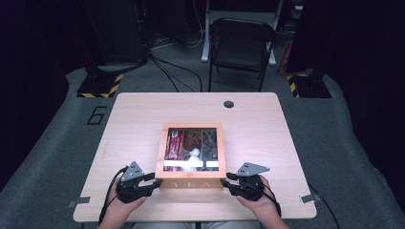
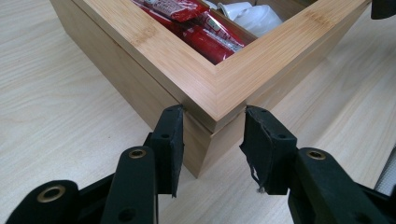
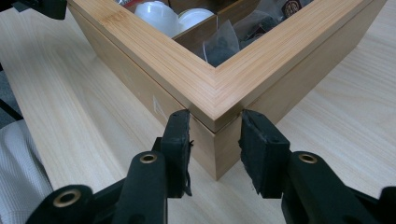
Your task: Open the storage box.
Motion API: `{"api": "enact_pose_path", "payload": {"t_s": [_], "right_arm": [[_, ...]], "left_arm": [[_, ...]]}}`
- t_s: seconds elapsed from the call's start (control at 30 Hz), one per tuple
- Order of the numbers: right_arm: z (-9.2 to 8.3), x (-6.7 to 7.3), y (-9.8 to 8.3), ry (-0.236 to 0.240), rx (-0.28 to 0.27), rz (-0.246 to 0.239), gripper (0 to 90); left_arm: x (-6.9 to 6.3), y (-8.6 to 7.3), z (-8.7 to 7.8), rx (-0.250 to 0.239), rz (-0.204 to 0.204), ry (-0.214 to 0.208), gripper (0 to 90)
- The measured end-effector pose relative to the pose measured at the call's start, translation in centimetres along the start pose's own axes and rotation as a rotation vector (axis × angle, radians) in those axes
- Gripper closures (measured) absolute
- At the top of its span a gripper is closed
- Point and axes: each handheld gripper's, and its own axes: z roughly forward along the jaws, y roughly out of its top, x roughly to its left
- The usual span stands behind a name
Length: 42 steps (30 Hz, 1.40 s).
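High view: the wooden tea box (image 1: 191, 179) sits at the table's (image 1: 138, 119) centre, lid closed. The left tool (image 1: 154, 181) clamps its 7 o'clock corner and the right tool (image 1: 228, 181) its 5 o'clock corner.

Left gripper view: pads grasp the lid's corner; red packets (image 2: 196, 28) and white pods (image 2: 252, 14) lie inside.

Right gripper view: the same grasp; dark sachets (image 3: 238, 32) lie inside.

Next, I judge, comes an even lift of the lid.

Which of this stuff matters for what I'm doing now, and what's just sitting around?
In play: tea box, left claw and right claw, each clamped on a near corner.
Lying about: folding chair, floor cables.
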Motion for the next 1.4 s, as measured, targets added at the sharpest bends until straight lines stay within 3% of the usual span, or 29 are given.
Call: {"api": "enact_pose_path", "payload": {"t_s": [0.37, 0.67, 1.1, 1.4], "right_arm": [[-0.5, 0.0, 0.3, 0.006, -0.035, 0.027, 62.5], [-1.2, 0.1, 1.0, -0.001, -0.078, 0.021, 62.5], [-1.6, 0.0, 1.9, -0.012, -0.099, 0.006, 62.0], [-2.4, -0.2, 3.3, -0.008, -0.117, 0.014, 61.8]], "left_arm": [[-0.1, 0.5, -0.4, -0.027, -0.011, -0.003, 58.2], [0.0, 1.3, -0.9, -0.057, -0.016, -0.010, 58.4], [0.1, 2.3, -1.6, -0.071, -0.021, 0.002, 58.3], [0.0, 3.6, -2.3, -0.104, -0.012, 0.032, 55.3]]}}
